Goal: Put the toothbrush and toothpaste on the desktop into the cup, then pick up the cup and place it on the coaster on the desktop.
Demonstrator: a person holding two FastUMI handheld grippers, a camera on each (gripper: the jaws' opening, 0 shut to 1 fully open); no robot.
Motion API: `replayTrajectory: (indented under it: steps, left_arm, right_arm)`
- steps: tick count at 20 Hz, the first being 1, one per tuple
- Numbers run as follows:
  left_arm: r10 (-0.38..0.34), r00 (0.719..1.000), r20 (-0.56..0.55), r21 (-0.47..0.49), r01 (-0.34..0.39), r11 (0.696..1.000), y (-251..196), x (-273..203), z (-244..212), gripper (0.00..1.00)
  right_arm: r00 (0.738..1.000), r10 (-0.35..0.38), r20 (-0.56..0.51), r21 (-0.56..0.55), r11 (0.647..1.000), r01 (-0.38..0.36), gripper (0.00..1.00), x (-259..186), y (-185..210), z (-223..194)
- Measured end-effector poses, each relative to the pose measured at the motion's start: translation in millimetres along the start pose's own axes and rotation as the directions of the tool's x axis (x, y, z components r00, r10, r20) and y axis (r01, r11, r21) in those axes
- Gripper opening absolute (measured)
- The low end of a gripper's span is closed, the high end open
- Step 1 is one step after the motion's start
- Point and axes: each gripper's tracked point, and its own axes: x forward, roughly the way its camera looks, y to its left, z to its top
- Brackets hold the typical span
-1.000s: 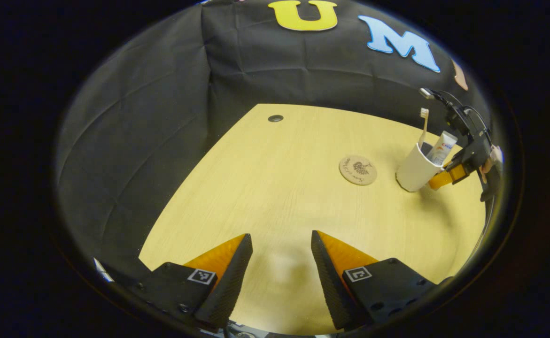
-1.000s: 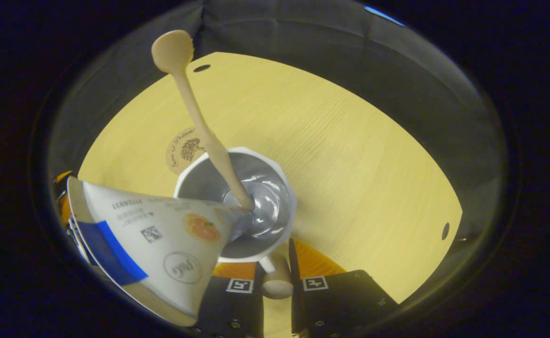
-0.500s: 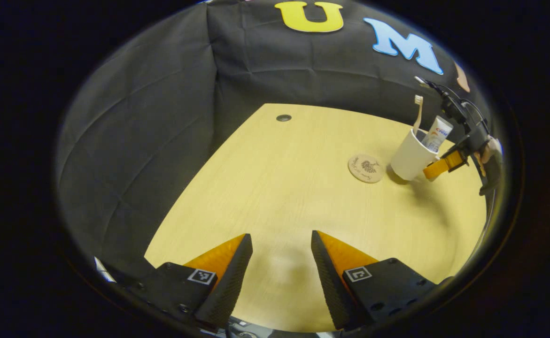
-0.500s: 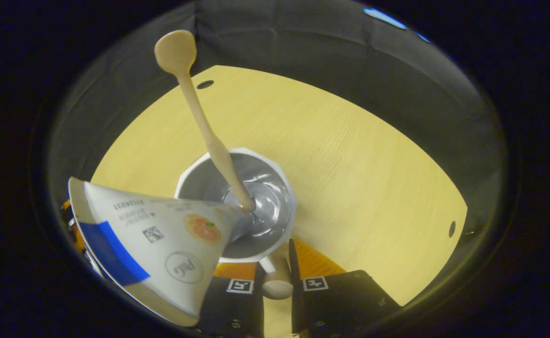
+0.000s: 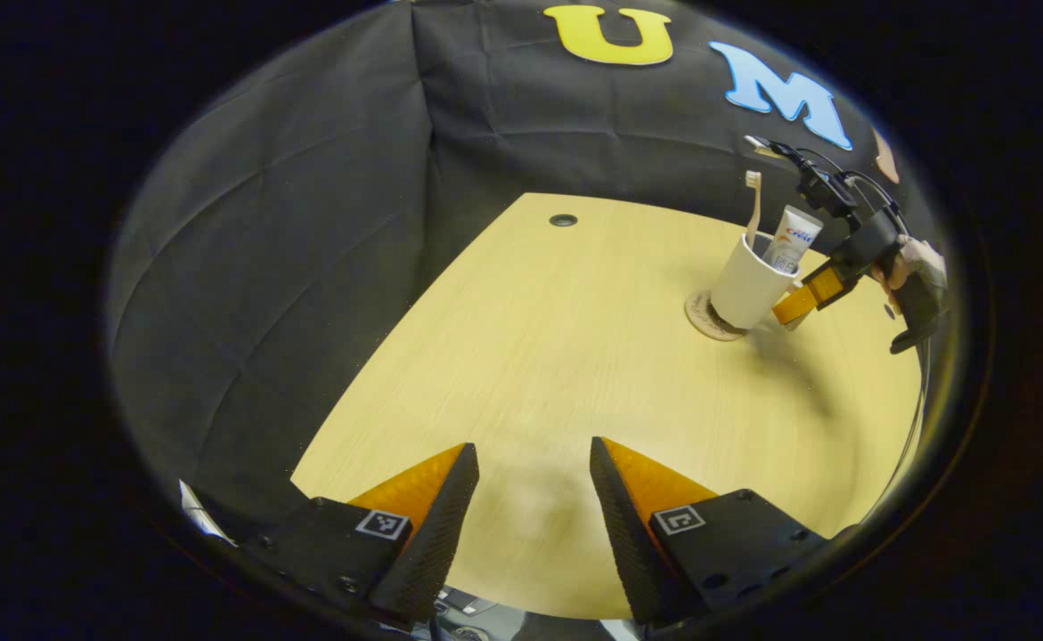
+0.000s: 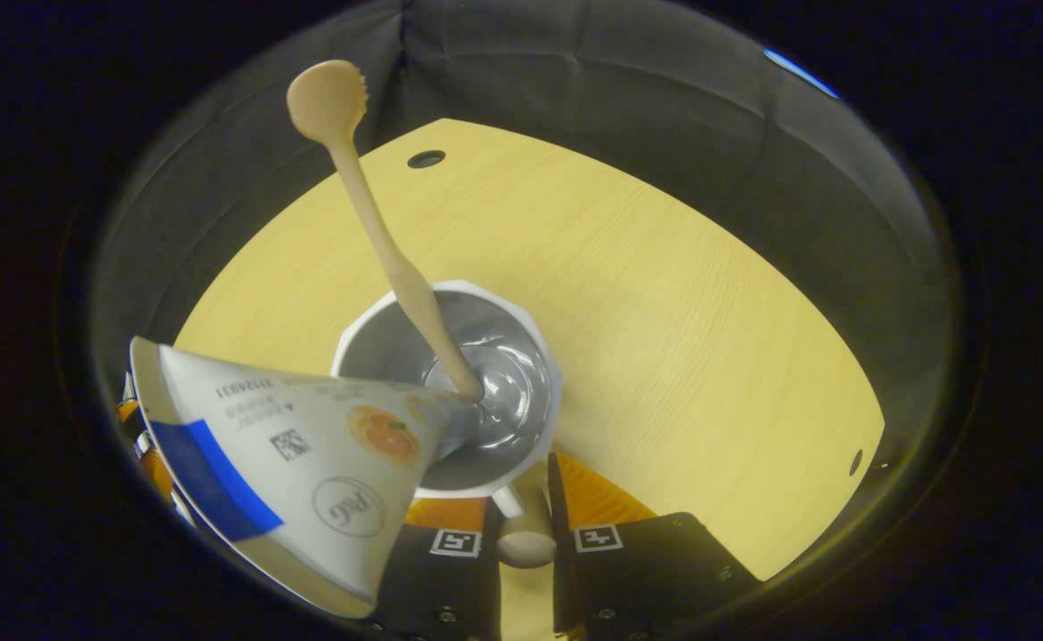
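A white cup (image 5: 744,289) holds a beige toothbrush (image 5: 753,203) and a white toothpaste tube (image 5: 791,240). It is over the round wooden coaster (image 5: 704,319) at the table's far right; whether its base touches the coaster I cannot tell. My right gripper (image 5: 797,303), held by a hand (image 5: 913,271), is shut on the cup's handle. In the right gripper view I look down into the cup (image 6: 534,356), with the toothbrush (image 6: 378,240) leaning left, the tube (image 6: 289,445) at lower left and my right gripper (image 6: 525,499) clamped on the handle (image 6: 525,539). My left gripper (image 5: 530,463) hangs open over the near table.
The light wooden table (image 5: 530,356) has a cable hole (image 5: 563,220) near its far edge. The right gripper view shows that hole (image 6: 426,159) and a second hole (image 6: 856,462) at the right edge. Black cloth walls close the table at back and left.
My right gripper carried the cup with toothbrush and toothpaste leftward, from beside the coaster to over it. The left gripper stayed open and barely moved.
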Motion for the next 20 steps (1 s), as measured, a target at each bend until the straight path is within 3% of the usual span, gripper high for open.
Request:
replayTrajectory:
  steps: [2,3,4,11,16,20]
  left_arm:
    - [0.016,1.0,-0.002,-0.012,-0.016,1.0,-1.8,-2.9,-2.0,0.84]
    - [0.022,1.0,-0.006,-0.018,-0.022,1.0,-3.3,-4.4,-4.1,0.84]
    - [0.025,1.0,-0.009,-0.024,-0.026,0.999,-4.2,-5.8,-6.5,0.84]
    - [0.053,0.999,0.006,-0.028,-0.053,0.998,2.0,-13.4,4.3,0.84]
    - [0.042,0.998,0.038,-0.002,-0.042,0.999,-0.4,3.6,11.2,0.84]
    - [0.037,0.995,0.088,0.037,-0.041,0.999,-17.9,6.5,33.9,0.84]
  right_arm:
    - [1.0,0.001,-0.007,-0.002,1.0,-0.001,0.23,3.3,4.2,3.4]
    - [1.0,-0.001,-0.008,-0.005,1.0,0.001,0.27,7.0,5.1,4.5]
    - [1.0,-0.007,-0.008,-0.007,1.0,0.007,0.23,8.8,6.7,6.8]
    - [0.998,-0.051,-0.028,-0.044,0.998,0.049,0.24,11.4,15.9,8.1]
    - [1.0,-0.02,0.017,0.037,0.999,0.019,0.39,-11.3,7.3,7.3]
    - [0.997,-0.003,0.071,0.108,0.994,-0.005,0.39,-37.9,7.4,-4.4]
